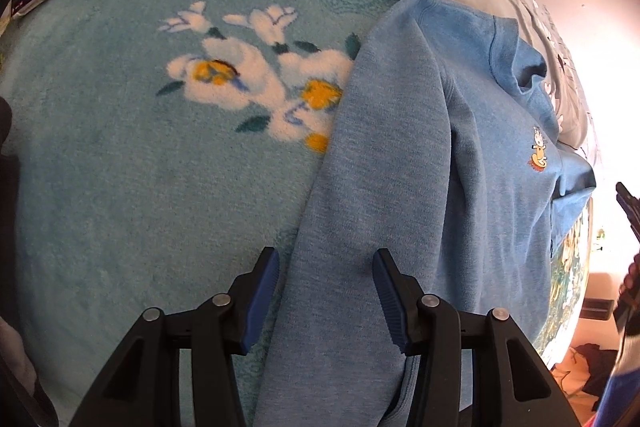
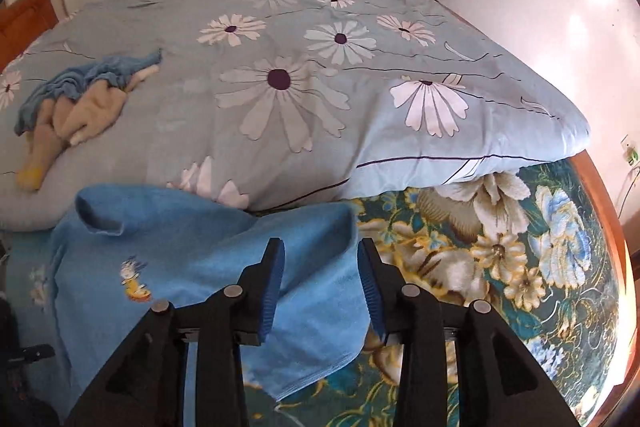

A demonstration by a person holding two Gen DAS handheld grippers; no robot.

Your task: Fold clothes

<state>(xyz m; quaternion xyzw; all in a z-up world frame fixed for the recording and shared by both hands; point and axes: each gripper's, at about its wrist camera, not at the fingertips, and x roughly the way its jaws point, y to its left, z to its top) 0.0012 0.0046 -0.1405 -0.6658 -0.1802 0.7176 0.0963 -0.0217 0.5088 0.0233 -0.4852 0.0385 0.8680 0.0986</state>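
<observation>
A light blue sweatshirt with a small cartoon badge lies flat on a fleece blanket. One long sleeve is folded down along its left side. My left gripper is open and points steeply down at that sleeve; its left pad is over the blanket just off the sleeve's edge, its right pad over the sleeve cloth. In the right wrist view the sweatshirt shows its collar and badge. My right gripper hangs open above the other sleeve, which is folded in, with nothing gripped.
A daisy-print duvet is heaped behind the sweatshirt, with a crumpled pile of blue and cream clothes on it. A dark green flowered blanket covers the bed to the right, up to its wooden edge and the wall.
</observation>
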